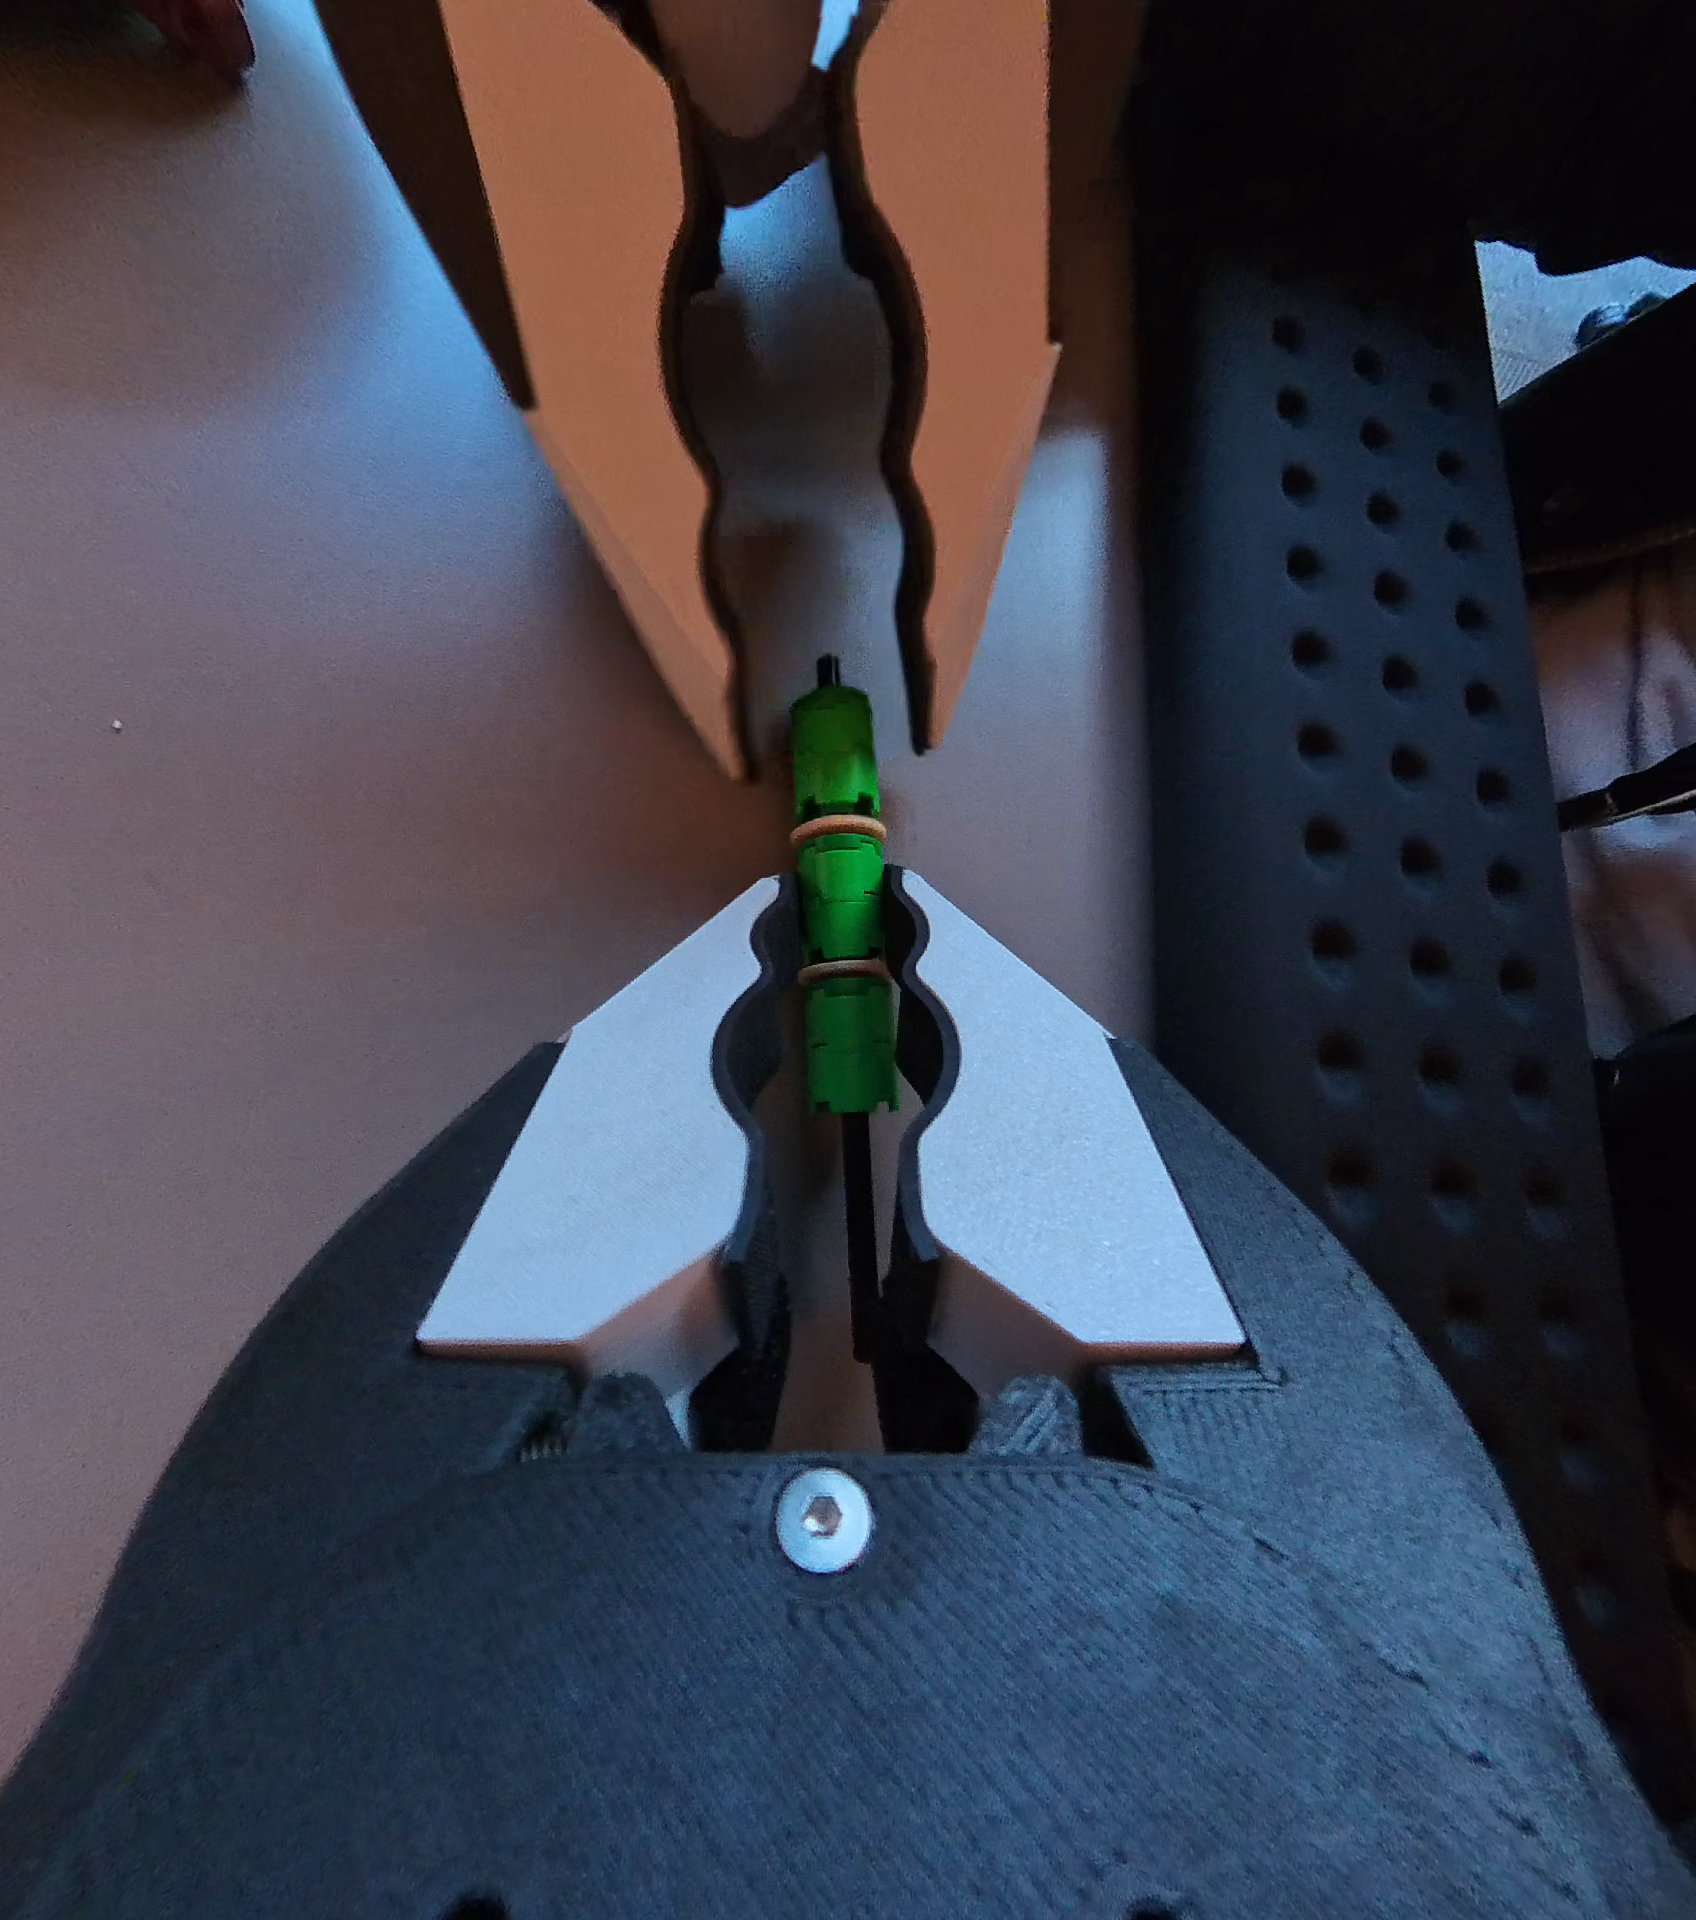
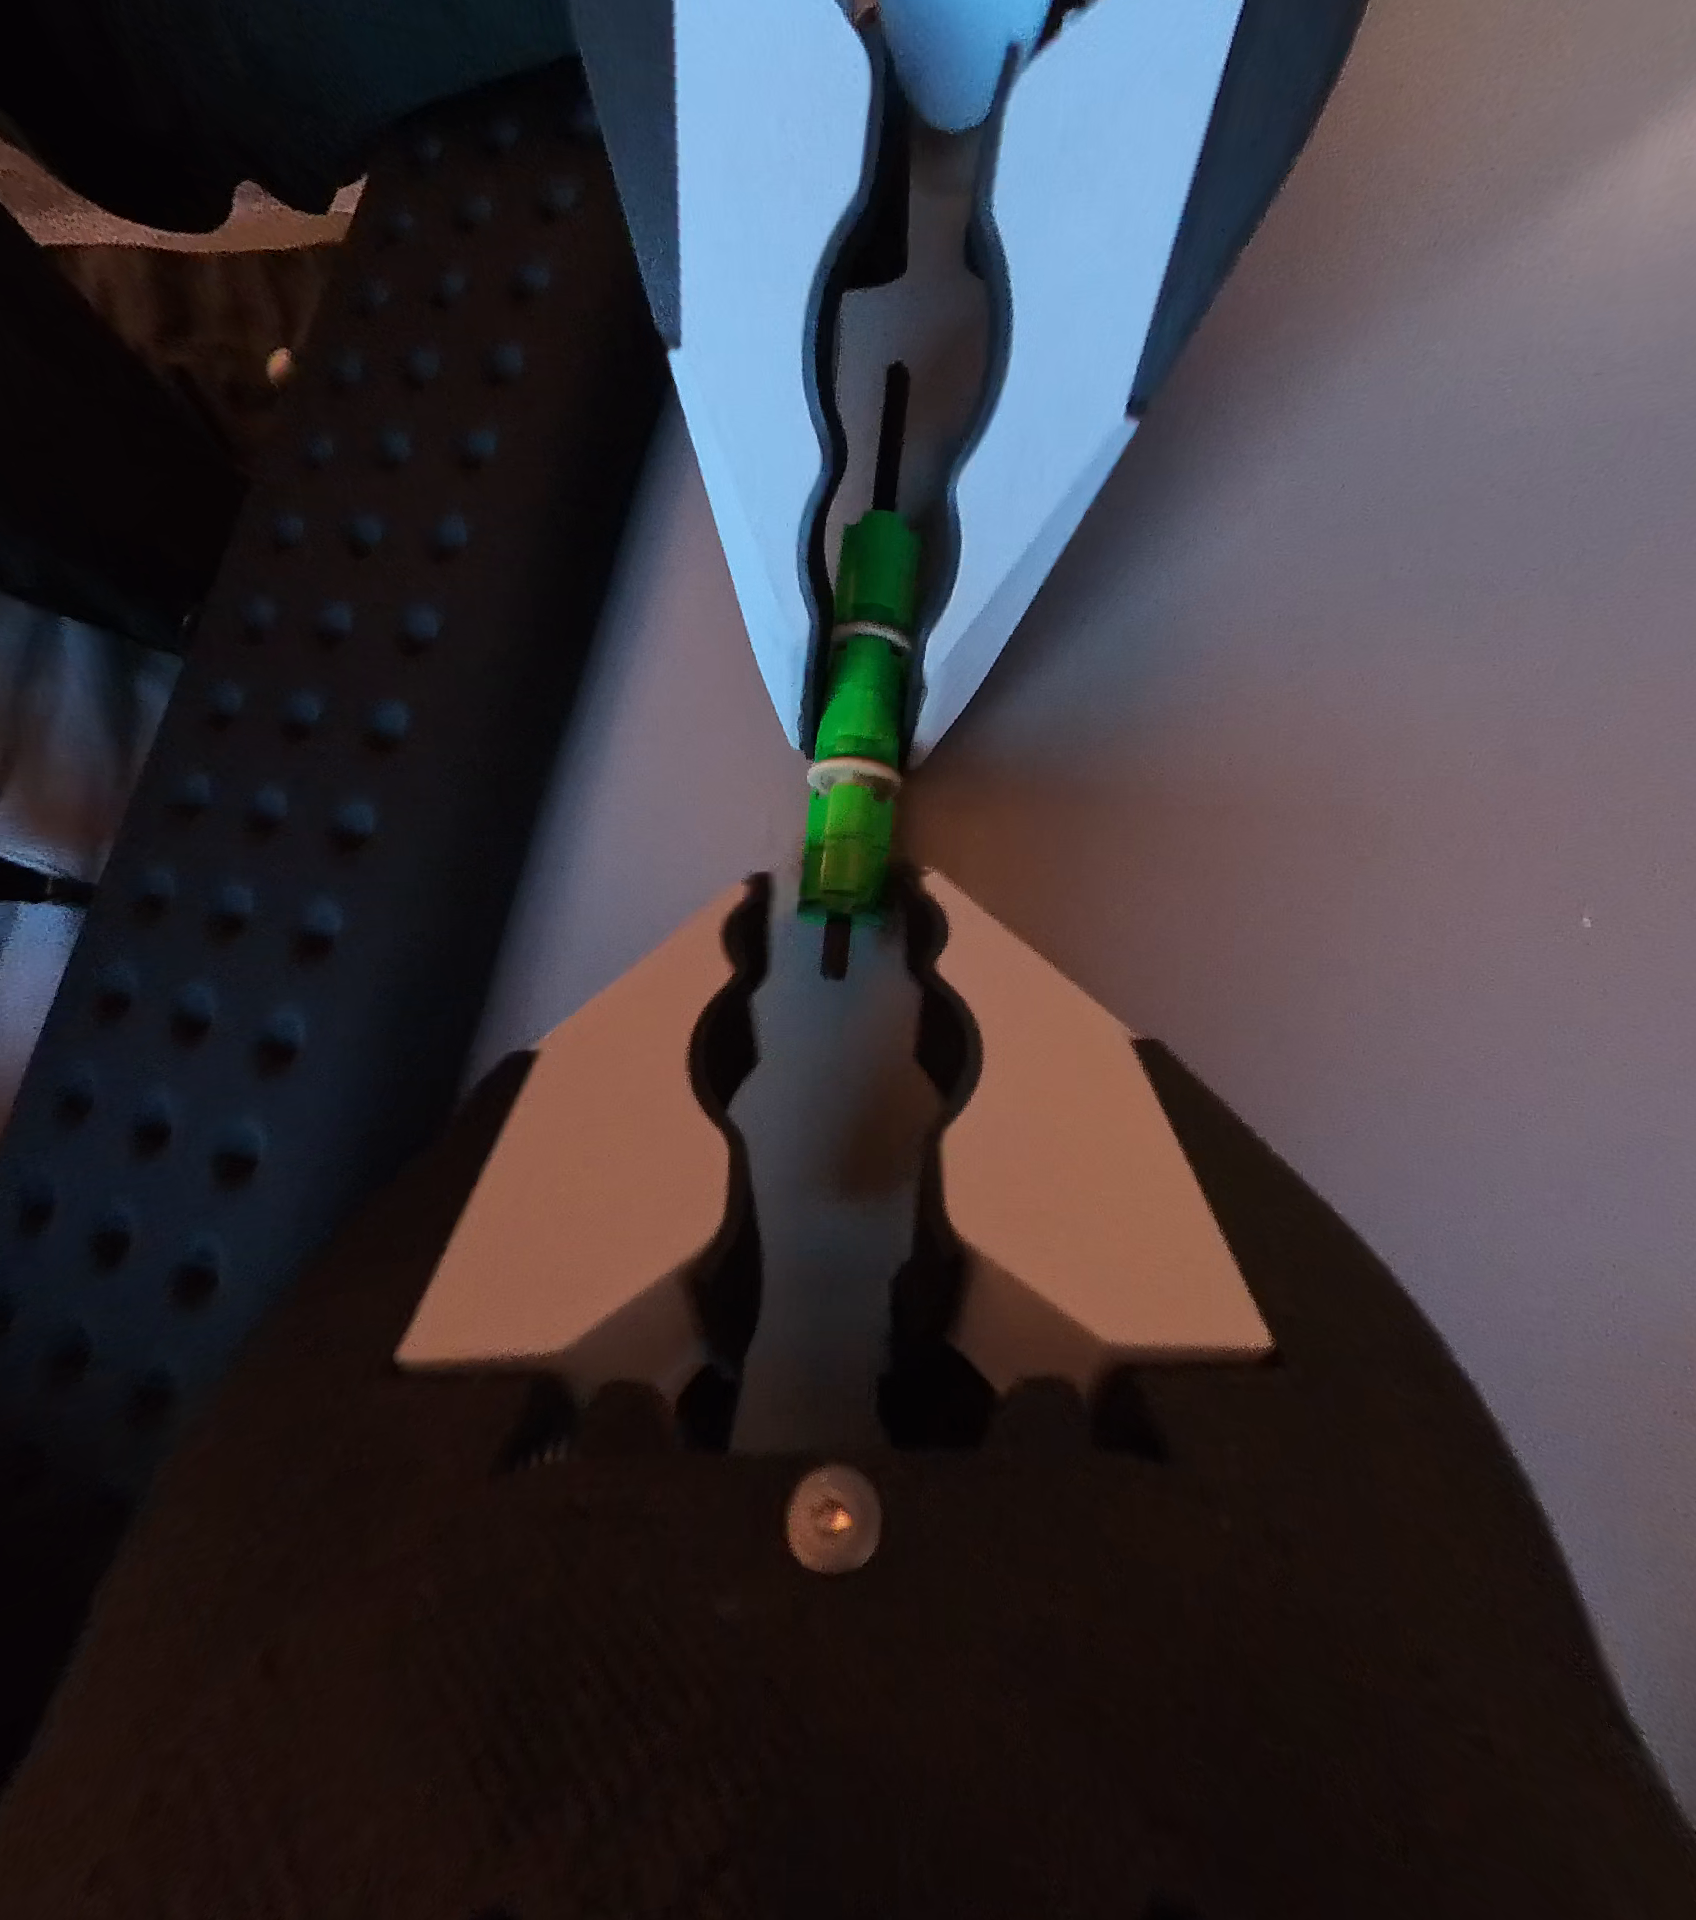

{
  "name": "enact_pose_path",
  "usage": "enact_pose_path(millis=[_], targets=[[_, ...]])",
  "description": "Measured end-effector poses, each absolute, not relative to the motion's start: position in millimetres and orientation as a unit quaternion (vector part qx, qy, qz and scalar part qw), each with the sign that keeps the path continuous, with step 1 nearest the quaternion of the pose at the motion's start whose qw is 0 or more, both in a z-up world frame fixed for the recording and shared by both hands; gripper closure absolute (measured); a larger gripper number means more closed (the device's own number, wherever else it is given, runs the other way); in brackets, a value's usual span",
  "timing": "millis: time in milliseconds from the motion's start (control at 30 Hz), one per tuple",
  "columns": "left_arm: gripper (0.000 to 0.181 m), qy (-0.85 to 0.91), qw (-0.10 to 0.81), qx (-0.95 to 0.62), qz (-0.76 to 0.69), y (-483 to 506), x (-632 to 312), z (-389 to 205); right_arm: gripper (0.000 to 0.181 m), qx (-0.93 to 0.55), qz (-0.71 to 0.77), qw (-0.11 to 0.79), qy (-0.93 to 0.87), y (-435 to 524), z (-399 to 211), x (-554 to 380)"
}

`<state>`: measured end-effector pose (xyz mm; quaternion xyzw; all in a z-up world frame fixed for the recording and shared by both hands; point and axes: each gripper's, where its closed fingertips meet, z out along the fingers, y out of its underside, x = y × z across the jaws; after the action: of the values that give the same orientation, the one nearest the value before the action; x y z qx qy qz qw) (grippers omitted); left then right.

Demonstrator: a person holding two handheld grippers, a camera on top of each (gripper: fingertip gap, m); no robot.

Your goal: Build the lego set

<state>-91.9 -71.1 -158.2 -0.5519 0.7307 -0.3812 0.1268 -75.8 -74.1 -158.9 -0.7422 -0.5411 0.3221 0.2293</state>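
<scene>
Left claw (image 1: 836,894) pinching the lego stack (image 1: 839,914): green cylinder pieces with tan rings on a black axle (image 1: 859,1226), axle tail running back between the fingers. Stack held mid-air above the pale worktop (image 1: 200,727). Right claw (image 2: 839,894) faces it tip to tip, spread; its tips flank the stack's far end, contact unclear. Dark perforated panel (image 1: 1363,727) alongside the worktop.

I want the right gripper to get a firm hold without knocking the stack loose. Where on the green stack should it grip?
Probably the free green end past the tan ring, entered end-on along the black axle. The left gripper already clamps the middle; the right gripper is facing it.
</scene>
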Motion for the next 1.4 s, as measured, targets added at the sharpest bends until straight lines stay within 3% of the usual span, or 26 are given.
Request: enact_pose_path(millis=[67,267,1400], targets=[[0.166,0.733,0.129,-0.552,-0.376,-71,-91,-158,0.146,-0.748,0.302,0.241,-0.54,-68,-158,-79],[0.166,0.733,0.132,-0.554,-0.371,-70,-90,-158,0.165,-0.746,0.283,0.239,-0.554,-67,-161,-88],[0.165,0.712,0.131,-0.572,-0.385,-66,-98,-157,0.163,-0.741,0.318,0.259,-0.532,-67,-162,-84]])
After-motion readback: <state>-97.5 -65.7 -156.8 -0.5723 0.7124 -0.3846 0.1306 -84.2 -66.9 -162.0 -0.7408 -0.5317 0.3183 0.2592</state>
